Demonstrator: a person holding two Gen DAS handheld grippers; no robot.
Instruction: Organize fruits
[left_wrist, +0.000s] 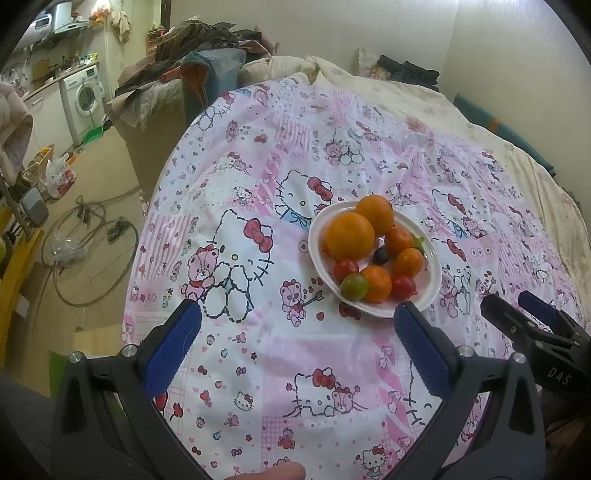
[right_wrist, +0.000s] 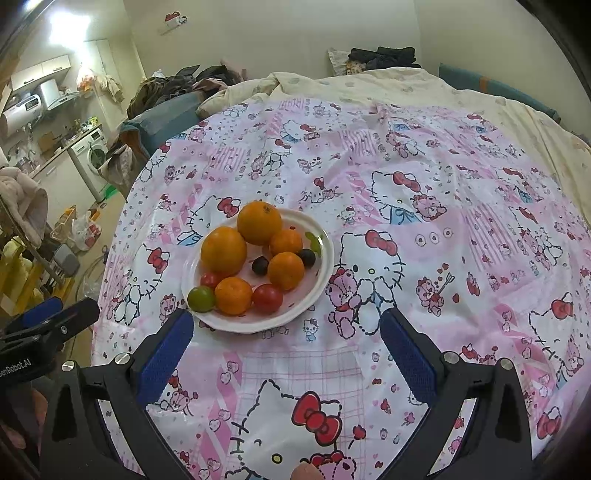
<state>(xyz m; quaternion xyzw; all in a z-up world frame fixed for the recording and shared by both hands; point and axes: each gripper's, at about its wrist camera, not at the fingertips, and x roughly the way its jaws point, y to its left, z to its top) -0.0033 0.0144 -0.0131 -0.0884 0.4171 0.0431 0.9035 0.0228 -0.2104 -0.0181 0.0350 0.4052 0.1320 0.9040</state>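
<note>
Both grippers hover low over the bed, side by side and pointing toward its far edge. The left gripper (left_wrist: 297, 314) has its blue-padded fingers spread wide with nothing between them, and the right gripper (right_wrist: 286, 323) is just as wide and empty.

The white plate (right_wrist: 321, 273) sits on the pink cartoon-cat sheet (left_wrist: 258, 350) toward the middle of the bed, just ahead of both tools. From the left wrist view its near rim lies right by the tip of the right-hand finger; from the right wrist view it lies by the left-hand finger tip. Neither touches it.

On the plate are two large oranges (right_wrist: 223, 250) at the far left side, three smaller tangerines (right_wrist: 233, 296), red cherry tomatoes (right_wrist: 267, 298), one greenish tomato (right_wrist: 201, 299) at the near left rim, and two dark round fruits (right_wrist: 260, 265).
</note>
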